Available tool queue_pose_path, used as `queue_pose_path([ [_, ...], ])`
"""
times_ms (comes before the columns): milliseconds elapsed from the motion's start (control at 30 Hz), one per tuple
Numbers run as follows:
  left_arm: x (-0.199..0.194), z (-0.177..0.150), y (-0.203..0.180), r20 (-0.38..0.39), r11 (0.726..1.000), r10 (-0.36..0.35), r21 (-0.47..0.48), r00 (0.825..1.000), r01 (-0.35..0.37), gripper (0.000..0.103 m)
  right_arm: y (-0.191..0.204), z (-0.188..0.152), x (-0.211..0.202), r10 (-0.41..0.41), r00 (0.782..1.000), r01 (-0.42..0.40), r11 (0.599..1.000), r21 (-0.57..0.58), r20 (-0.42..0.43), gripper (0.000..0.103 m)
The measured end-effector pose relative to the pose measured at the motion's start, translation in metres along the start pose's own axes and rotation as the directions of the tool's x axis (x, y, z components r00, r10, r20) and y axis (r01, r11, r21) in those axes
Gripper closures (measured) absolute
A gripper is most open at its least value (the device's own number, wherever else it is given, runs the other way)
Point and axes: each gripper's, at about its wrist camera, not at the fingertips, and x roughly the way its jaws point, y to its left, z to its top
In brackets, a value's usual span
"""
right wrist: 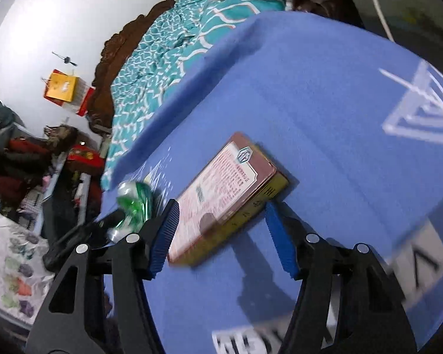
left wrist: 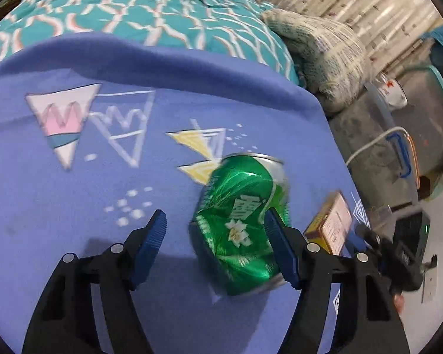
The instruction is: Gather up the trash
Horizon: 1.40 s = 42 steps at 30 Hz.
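A dented green can (left wrist: 245, 224) is seen lying on the blue patterned cloth (left wrist: 73, 206) that covers the surface, just beside the inner face of one blue finger (left wrist: 280, 250) of the left gripper (left wrist: 215, 247), whose fingers are spread wide and grasp nothing. A flat box (right wrist: 224, 197) with a printed label is laid on the same cloth, its near end between the parted fingers of the right gripper (right wrist: 221, 236); whether it is touched cannot be told. A bed with a teal quilt (left wrist: 150, 6) is seen beyond the cloth.
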Motion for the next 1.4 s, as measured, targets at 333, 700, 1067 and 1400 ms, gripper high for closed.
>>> queue_pose_path([
  [333,0.025,-0.048,-0.066,-0.039,0.990,-0.056,0.124,0.998,0.060,0.084,0.073,-0.033,0.033,-0.161,0.987,0.155,0.927,-0.341,0.011,0.028],
  [700,-0.032,-0.122,-0.050,0.001,0.998,-0.050,0.037,0.999,0.050,0.086,0.089,-0.085,-0.010,-0.114,0.993,0.081,0.858,-0.508,-0.034,0.081],
  [1067,-0.083,-0.144,-0.031,0.086,0.999,-0.034,-0.015,0.996,0.035,0.086,0.052,-0.079,-0.029,-0.161,0.986,0.134,0.913,-0.386,-0.040,0.080],
  [1400,-0.093,-0.153,-0.009,0.097,0.995,-0.080,-0.051,0.992,0.085,0.086,0.113,-0.063,0.029,-0.325,0.941,0.332,0.825,-0.457,0.096,0.010],
])
